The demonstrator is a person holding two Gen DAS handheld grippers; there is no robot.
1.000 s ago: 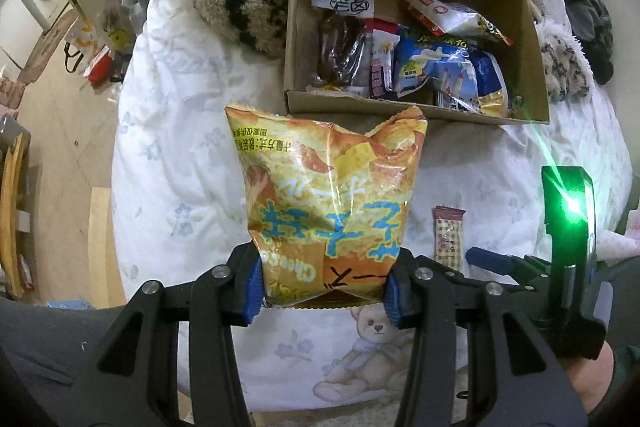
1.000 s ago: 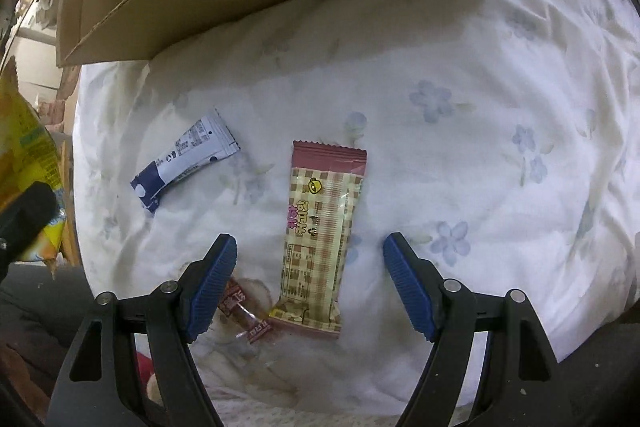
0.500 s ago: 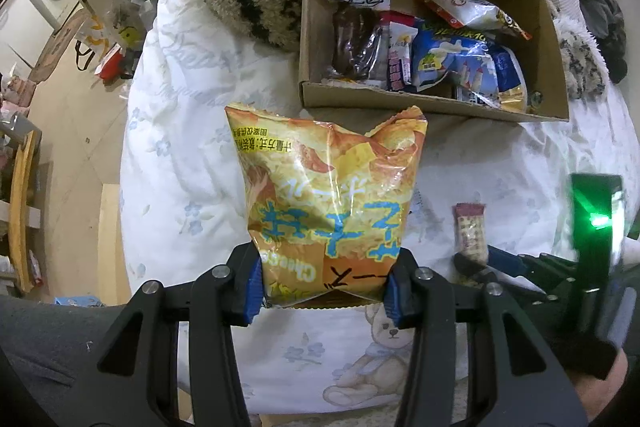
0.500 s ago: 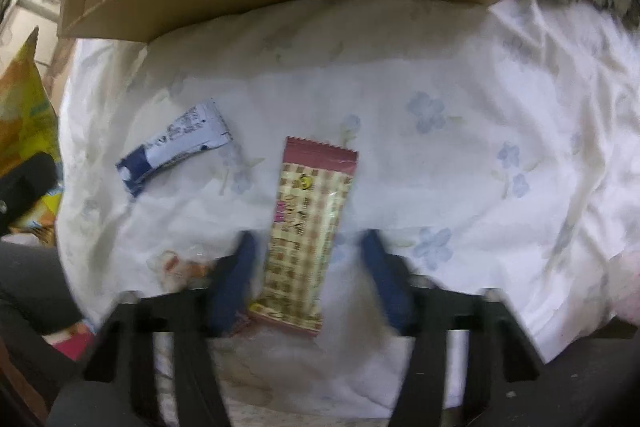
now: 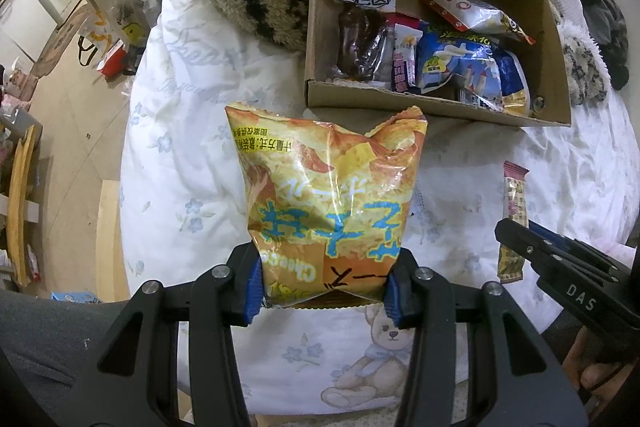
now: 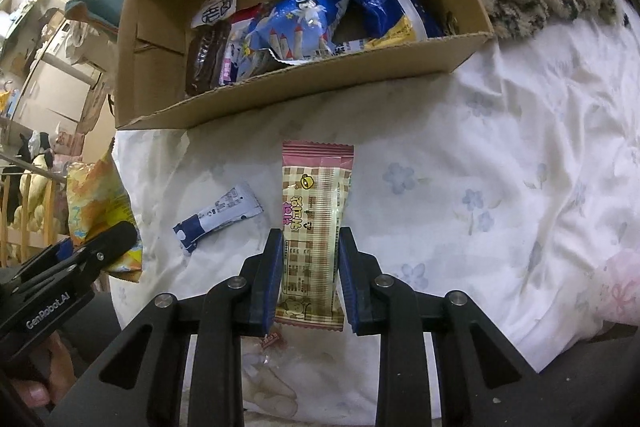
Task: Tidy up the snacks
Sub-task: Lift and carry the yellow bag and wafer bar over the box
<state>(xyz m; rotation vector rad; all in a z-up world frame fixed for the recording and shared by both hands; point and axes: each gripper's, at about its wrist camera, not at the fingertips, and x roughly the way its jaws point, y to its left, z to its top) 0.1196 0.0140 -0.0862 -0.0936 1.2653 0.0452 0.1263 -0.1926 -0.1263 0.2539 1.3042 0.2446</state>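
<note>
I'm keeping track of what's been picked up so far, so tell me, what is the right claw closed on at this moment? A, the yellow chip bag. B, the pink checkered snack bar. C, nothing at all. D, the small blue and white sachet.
B: the right claw has its blue pads pressed against both sides of the pink checkered snack bar.

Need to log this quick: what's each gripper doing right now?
Left gripper: closed on the chip bag.
Right gripper: just closed on the snack bar.
</note>
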